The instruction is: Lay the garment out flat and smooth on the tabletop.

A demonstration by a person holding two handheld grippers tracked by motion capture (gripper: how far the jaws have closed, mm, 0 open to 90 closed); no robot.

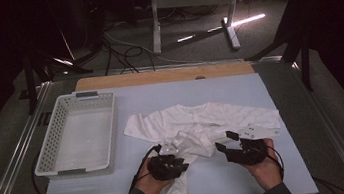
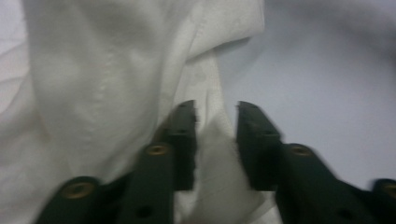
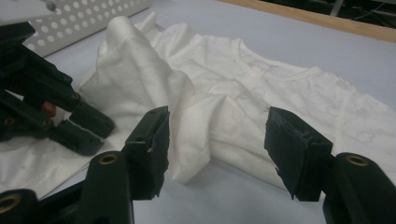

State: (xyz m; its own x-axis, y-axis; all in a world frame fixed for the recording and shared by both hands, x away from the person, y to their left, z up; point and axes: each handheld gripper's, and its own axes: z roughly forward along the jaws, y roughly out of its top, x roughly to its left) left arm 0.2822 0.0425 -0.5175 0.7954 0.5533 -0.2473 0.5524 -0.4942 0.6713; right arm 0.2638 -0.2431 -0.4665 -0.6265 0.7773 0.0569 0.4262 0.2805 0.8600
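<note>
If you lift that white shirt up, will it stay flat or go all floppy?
Probably floppy: the white shirt already lies rumpled and folded over itself. It looks thin and light, so it would likely droop from the left gripper, which has a fold between its jaws.

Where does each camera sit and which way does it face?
High view: above the near side, looking forward and down at the table, basket, shirt; both hands and tools show.
Left tool view: along its own jaws onto shirt fabric.
Right tool view: across the shirt, left tool beside it.
Shared: the shirt.
</note>
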